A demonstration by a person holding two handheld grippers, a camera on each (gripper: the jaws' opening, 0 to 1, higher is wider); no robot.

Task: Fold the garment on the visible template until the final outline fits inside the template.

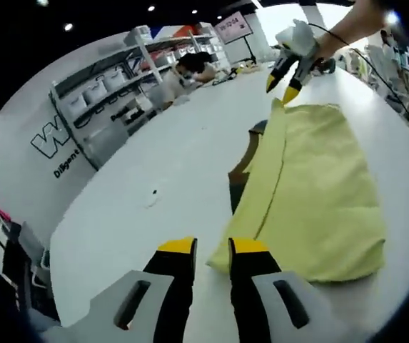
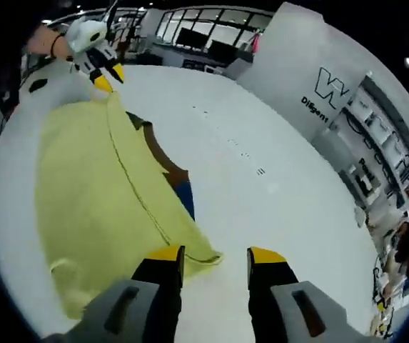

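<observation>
A pale yellow cloth garment (image 1: 311,193) lies spread on the wide white table (image 1: 154,179), covering most of a brown-and-blue template (image 2: 178,179) that peeks out along its folded edge. The left gripper (image 1: 211,250) and the right gripper (image 2: 215,259) each sit at a garment corner with jaws spread, pinching nothing. Beyond the table stand grey storage shelves (image 1: 111,100) and a white wall with dark lettering (image 2: 325,89), with a person (image 1: 190,71) seated at the table's far end.

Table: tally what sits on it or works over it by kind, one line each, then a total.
Yellow garment: 1
Template, brown and blue, partly covered by the garment: 1
Grippers with yellow-tipped jaws: 2 (left gripper, right gripper)
White table: 1
Total: 5
</observation>
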